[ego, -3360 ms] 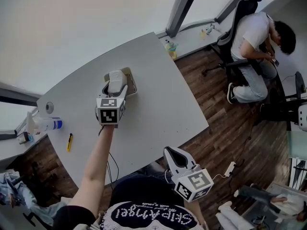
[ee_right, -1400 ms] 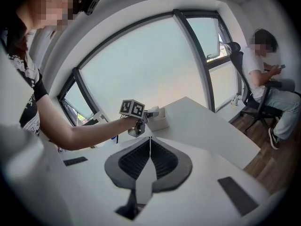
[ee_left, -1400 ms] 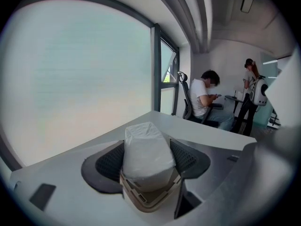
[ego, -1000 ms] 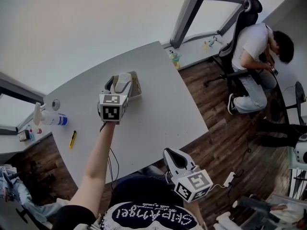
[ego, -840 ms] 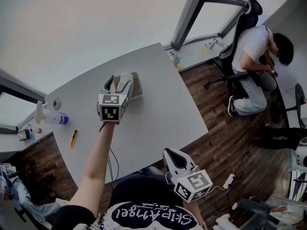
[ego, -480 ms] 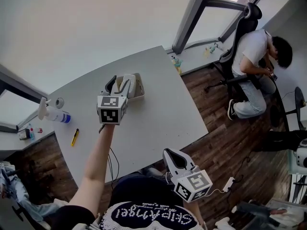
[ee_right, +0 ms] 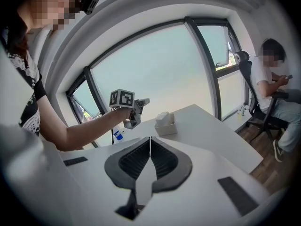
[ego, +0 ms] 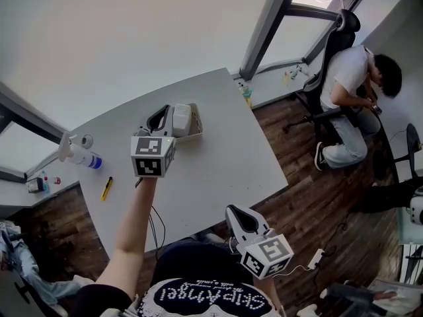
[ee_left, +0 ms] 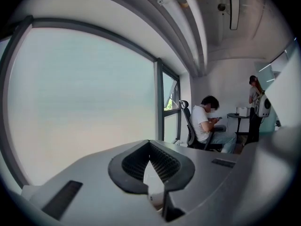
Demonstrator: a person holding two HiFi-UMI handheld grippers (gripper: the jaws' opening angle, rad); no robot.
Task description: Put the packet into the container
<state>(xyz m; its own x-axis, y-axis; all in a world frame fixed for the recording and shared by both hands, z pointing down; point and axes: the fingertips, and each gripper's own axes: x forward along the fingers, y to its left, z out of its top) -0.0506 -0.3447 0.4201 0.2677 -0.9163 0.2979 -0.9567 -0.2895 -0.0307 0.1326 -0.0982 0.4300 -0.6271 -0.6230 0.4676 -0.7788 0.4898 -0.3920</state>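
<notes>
- Logging packet [ego: 181, 119] standing upright inside container [ego: 195, 131], its top end poking above the rim (right gripper view agreeing: packet [ee_right: 162, 116] in container [ee_right: 167, 129]).
- Finding the container sitting on the grey table [ego: 218, 170], toward the far edge.
- Holding left gripper [ego: 162, 114] raised off the table just beside the container, on its left in the head view, not touching it.
- Closing down the jaws of left gripper [ee_left: 150, 144] to a meet, pads coming together with nothing between them (a pale shape showing through the gap lower down, too unclear to name).
- Pointing that gripper's camera out at the window and the room rather than at the table.
- Keeping right gripper [ego: 236, 215] low by the body, off the near table edge, well apart from the container.
- Reading right gripper [ee_right: 150, 141] as pressed together, nothing clamped.
- Catching the left gripper [ee_right: 136, 111] in the right gripper view too, hanging above the table, left of the container, with clear space between them.
- Noting spray bottle [ego: 82, 156] lying at the table's left end and a yellow cutter [ego: 106, 187] near it, both well apart from the container.
- Noting a person [ego: 347, 78] sitting in an office chair [ego: 340, 28] by the window, head bent down.
</notes>
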